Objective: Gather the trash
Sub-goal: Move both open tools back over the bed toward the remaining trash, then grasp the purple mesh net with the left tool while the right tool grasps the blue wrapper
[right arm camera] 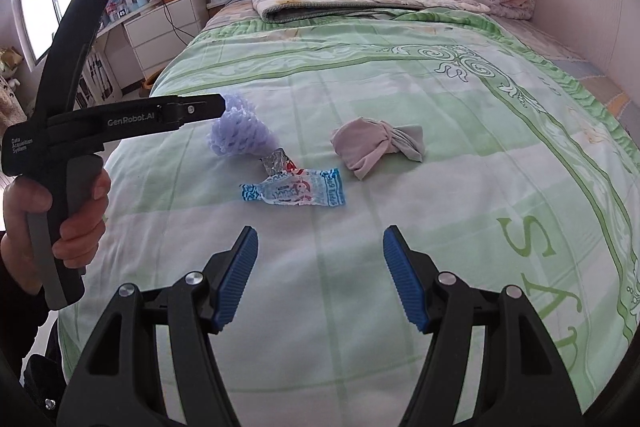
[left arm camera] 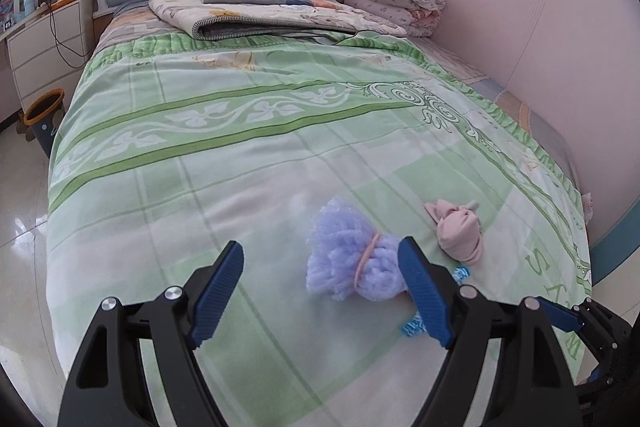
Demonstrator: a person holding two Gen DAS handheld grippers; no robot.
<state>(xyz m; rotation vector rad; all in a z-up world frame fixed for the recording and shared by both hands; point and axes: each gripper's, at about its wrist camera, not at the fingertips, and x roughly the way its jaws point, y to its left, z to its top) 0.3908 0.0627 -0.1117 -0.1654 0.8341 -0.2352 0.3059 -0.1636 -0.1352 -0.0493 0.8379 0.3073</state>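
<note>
Left wrist view: the left gripper (left arm camera: 320,269) is spread wide above the green bedspread (left arm camera: 240,147), nothing between its fingers. The purple foam net (left arm camera: 348,255) lies just ahead, its right side against the right blue pad (left arm camera: 424,295). A pink knotted cloth (left arm camera: 458,233) sits to the right, near the net.

Right wrist view: the right gripper (right arm camera: 320,269) is wide open too, empty, over the bedspread. A blue-and-white wrapper (right arm camera: 294,189) lies ahead, well clear of the fingers, with a foil scrap (right arm camera: 274,161) touching the net beyond it. The left gripper's tip reaches the net.
</note>
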